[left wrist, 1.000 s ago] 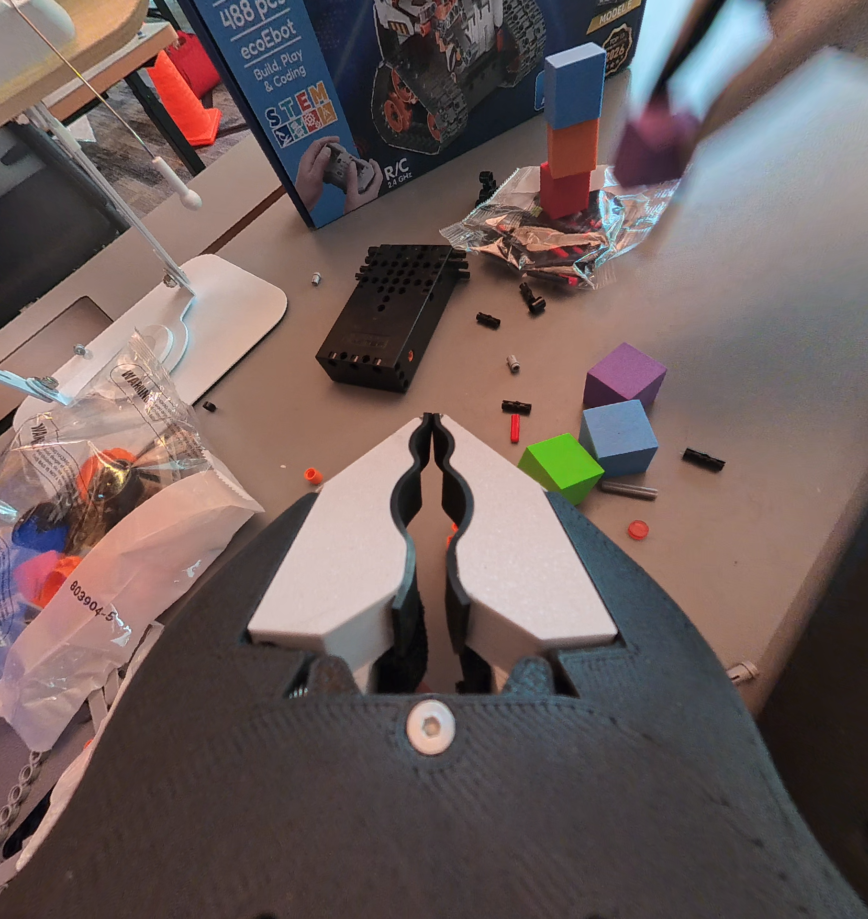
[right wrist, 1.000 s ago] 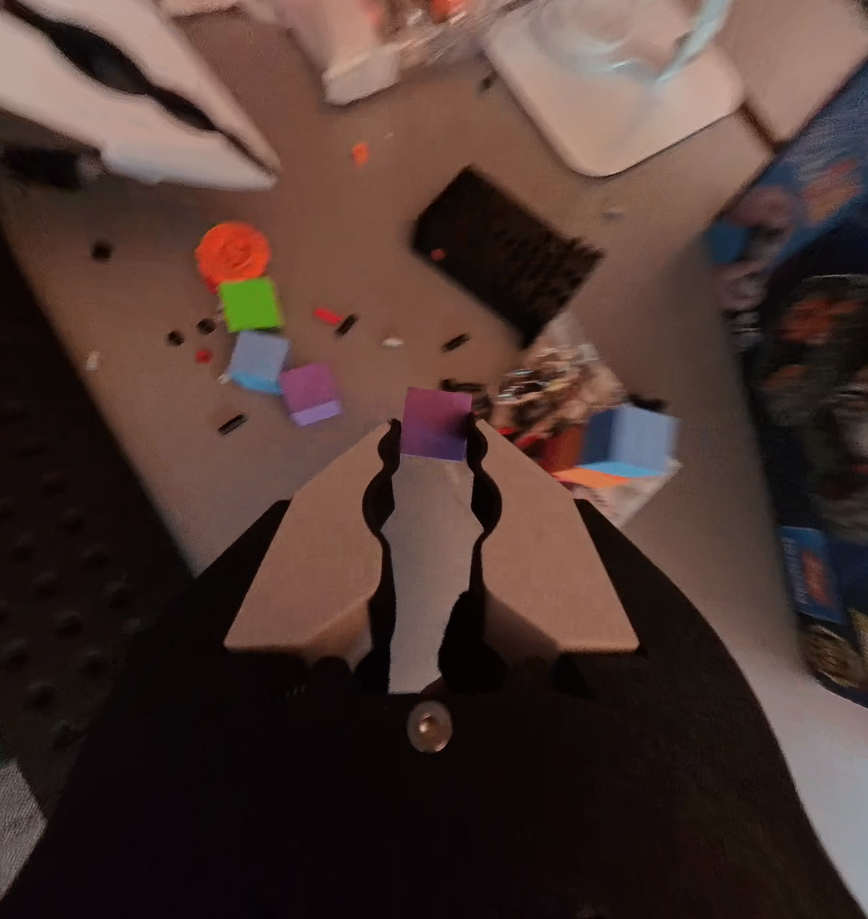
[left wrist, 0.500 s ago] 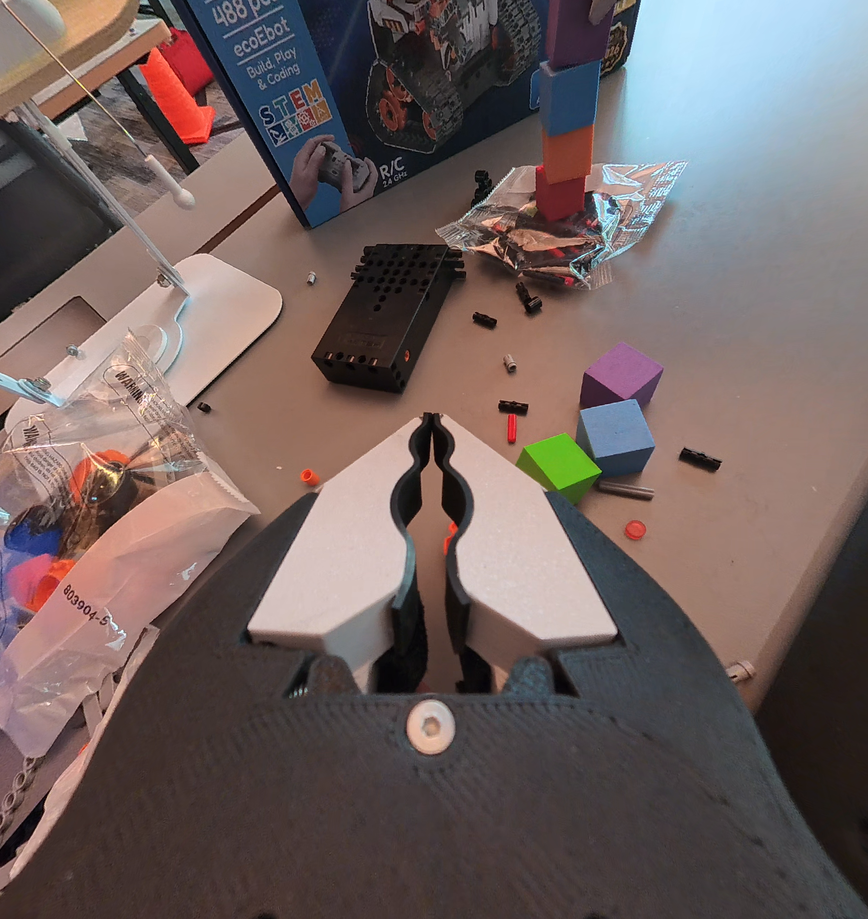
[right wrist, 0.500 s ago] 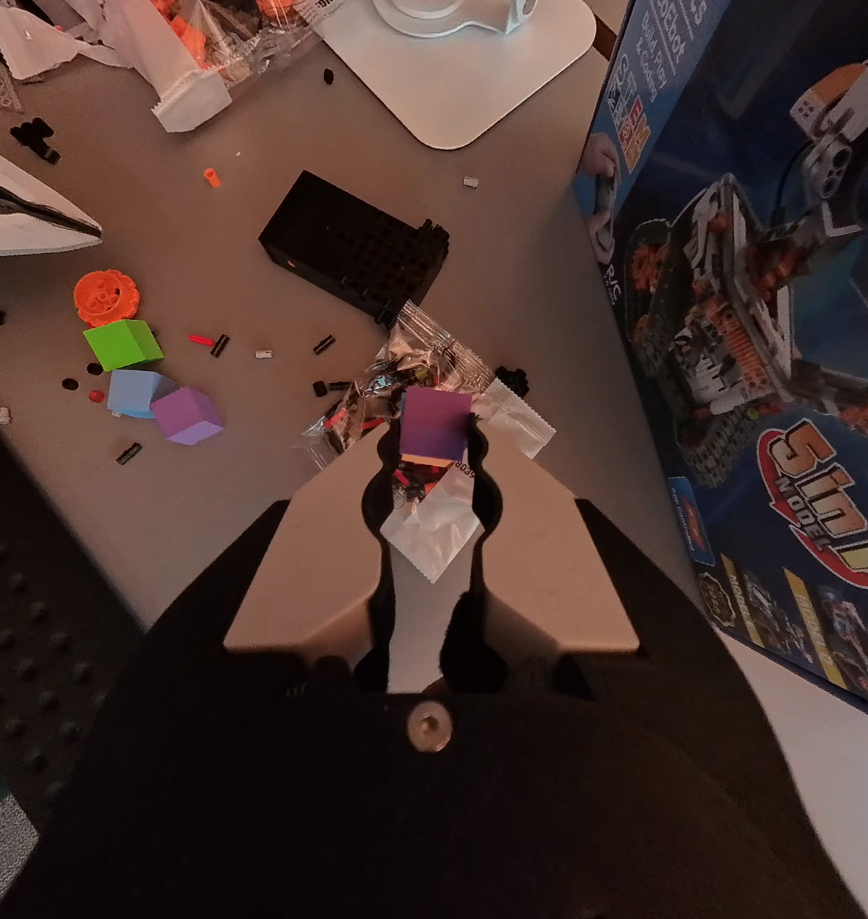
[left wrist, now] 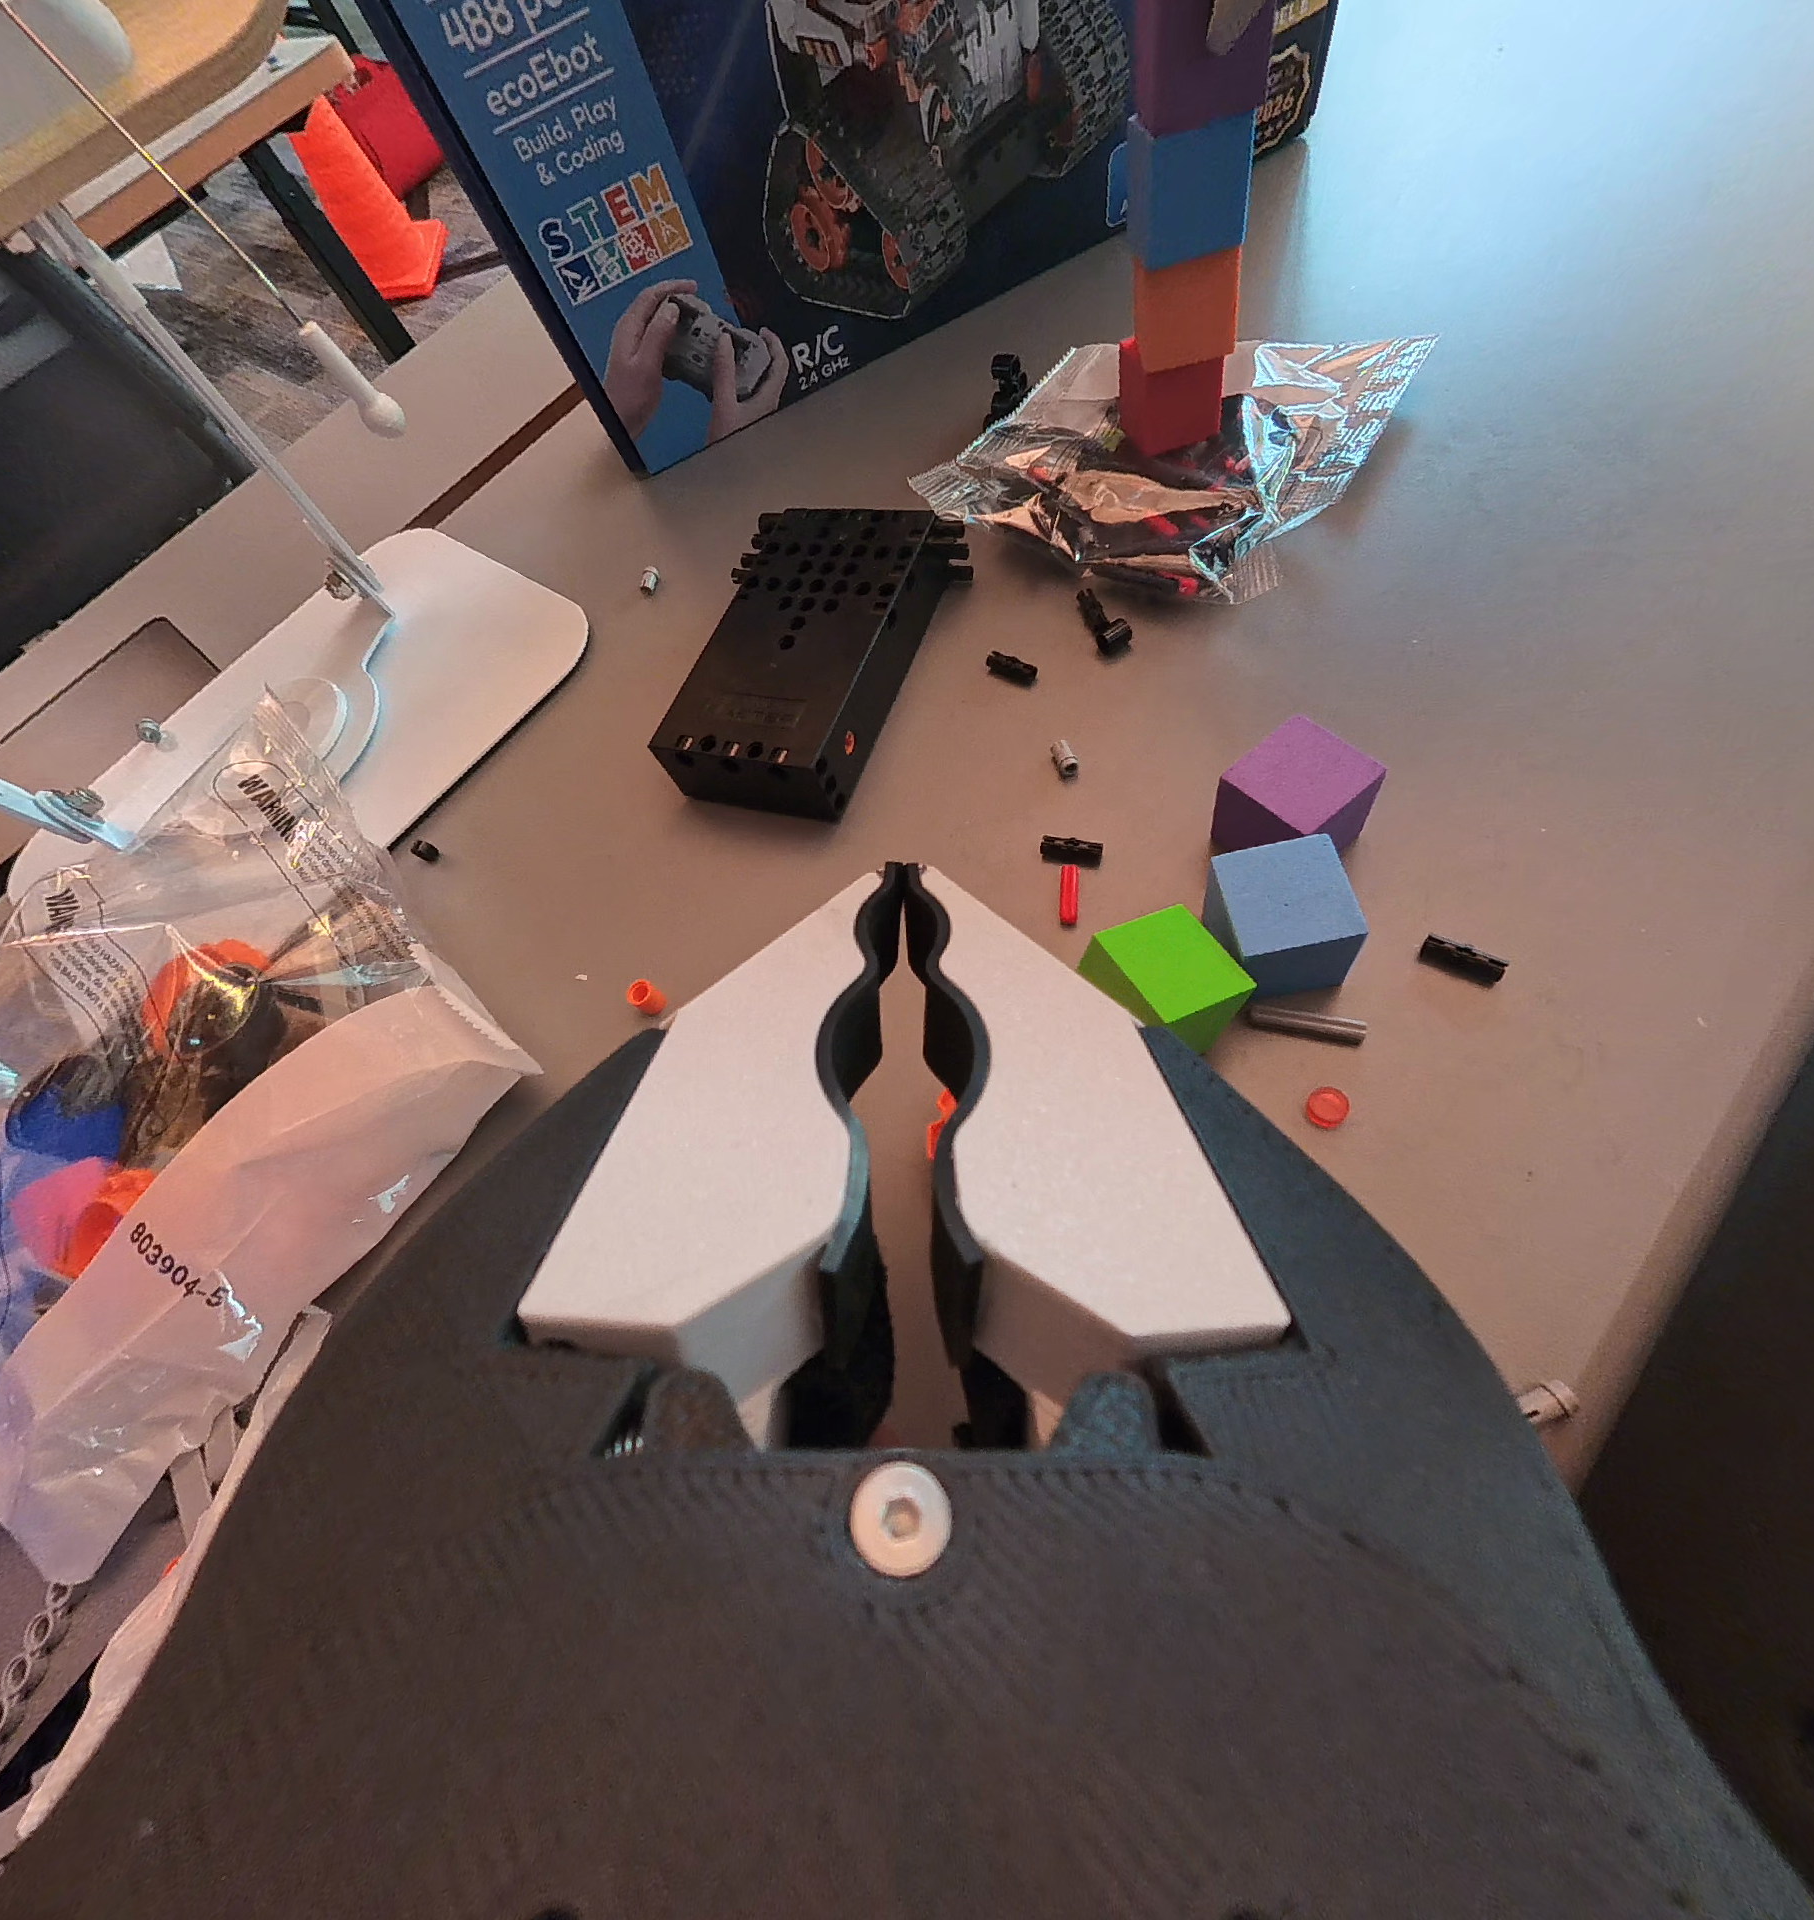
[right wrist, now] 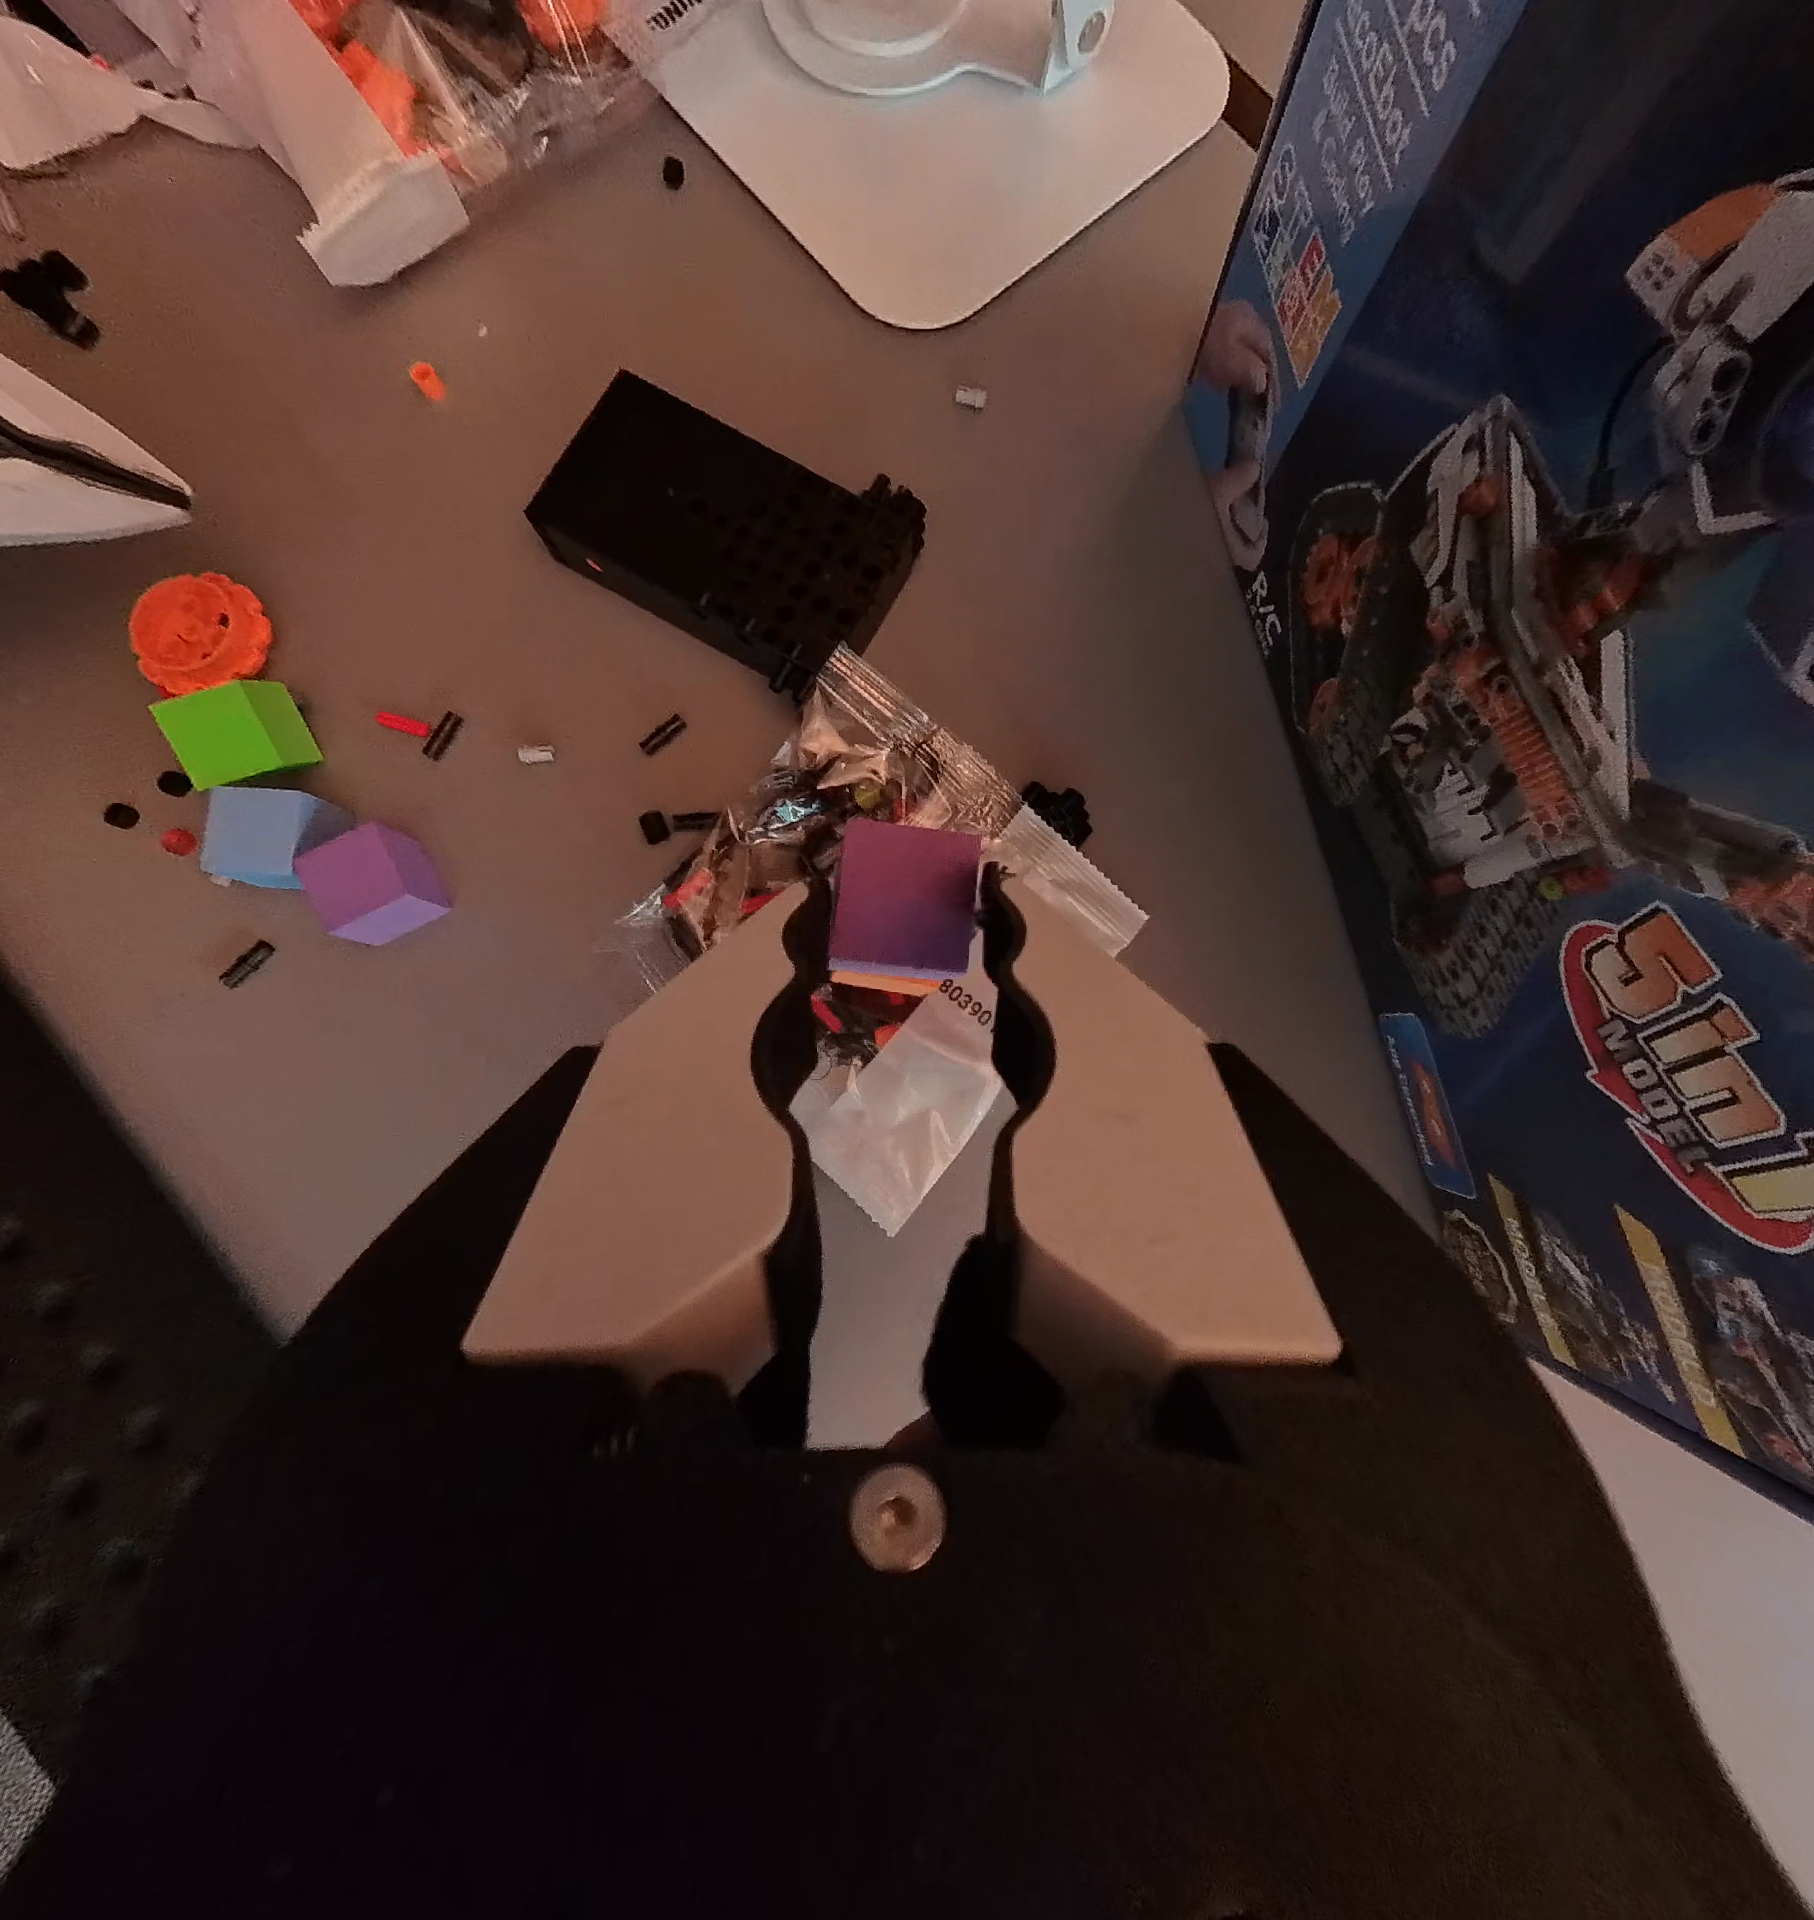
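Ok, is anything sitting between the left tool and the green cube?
Only an orange gear, on the table beside the green cube on the side toward the shut left tool. Above the cube nothing shows.

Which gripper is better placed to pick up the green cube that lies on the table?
Left, probably. The left gripper is shut and empty, with the green cube just beside its tips. The right gripper holds the top purple cube on the stack, farther away.

Hobby or classroom workspace: grey table (left wrist: 1505,644) strewn with robot-kit box (left wrist: 778,187), parts bags (left wrist: 155,1091).
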The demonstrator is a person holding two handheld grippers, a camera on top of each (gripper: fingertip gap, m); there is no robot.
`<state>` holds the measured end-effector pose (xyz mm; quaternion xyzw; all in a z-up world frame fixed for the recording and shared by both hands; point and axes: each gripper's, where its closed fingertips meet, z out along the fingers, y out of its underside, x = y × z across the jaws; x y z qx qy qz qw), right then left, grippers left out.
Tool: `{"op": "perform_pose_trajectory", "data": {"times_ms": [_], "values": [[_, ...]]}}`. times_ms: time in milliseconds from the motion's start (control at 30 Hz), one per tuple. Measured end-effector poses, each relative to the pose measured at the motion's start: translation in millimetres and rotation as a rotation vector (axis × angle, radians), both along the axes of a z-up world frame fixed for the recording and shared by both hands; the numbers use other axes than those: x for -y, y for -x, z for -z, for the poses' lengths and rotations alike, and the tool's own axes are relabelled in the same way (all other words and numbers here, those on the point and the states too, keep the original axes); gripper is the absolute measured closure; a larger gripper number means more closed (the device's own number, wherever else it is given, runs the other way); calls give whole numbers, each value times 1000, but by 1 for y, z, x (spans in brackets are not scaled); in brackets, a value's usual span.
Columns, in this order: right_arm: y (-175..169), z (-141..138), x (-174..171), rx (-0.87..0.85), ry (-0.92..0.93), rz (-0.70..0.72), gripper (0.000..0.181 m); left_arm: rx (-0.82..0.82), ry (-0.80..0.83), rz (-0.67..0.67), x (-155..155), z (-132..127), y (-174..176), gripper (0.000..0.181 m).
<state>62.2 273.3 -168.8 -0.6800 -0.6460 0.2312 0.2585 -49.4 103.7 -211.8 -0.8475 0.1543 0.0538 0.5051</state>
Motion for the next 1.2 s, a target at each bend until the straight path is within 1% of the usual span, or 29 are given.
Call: {"op": "perform_pose_trajectory", "data": {"times_ms": [100,167,233,267,300,367,433,500,567,667,733,767,833,900,1000,1067,1133,1200], "values": [[1,-2,0,-14,-9,13,137,2,-3,-2,0,-1,1,181],[2,-18,2,-76,-48,32,131,4,-6,-4,0,-2,1,181],[5,-42,18,-168,-99,10,131,6,-9,-6,0,-2,1,181],[7,-49,33,-193,-114,-27,132,8,-9,-6,0,-3,1,181],[9,-50,51,-203,-116,-71,133,8,-8,-5,0,-2,1,181],[14,-36,88,-169,-107,-164,133,5,-9,-2,0,-3,0,181],[20,-12,121,-120,-98,-248,133,6,-10,-1,0,-3,0,181],[26,17,142,-64,-78,-302,133,5,-11,-1,1,-3,0,181],[29,46,149,0,-71,-314,133,3,-12,-3,1,-3,0,181],[29,80,154,96,-46,-335,140,4,-11,-5,1,-2,1,181],[30,89,153,125,-53,-342,156,6,-16,-7,1,-4,1,181],[31,88,153,120,-44,-341,156,7,-17,-7,1,-4,1,181],[32,75,149,87,-48,-329,156,8,-20,-7,1,-5,1,181],[32,44,137,11,-48,-301,156,11,-23,-7,1,-6,1,181],[23,-9,94,-62,-104,-184,157,12,-23,-4,1,-6,0,181],[14,-38,63,-87,-115,-107,157,13,-24,-3,1,-6,0,181],[4,-49,35,-62,-106,-49,156,15,-24,-3,1,-6,0,181],[-3,-50,14,-23,-94,-8,156,15,-25,-3,1,-6,0,181]]}}
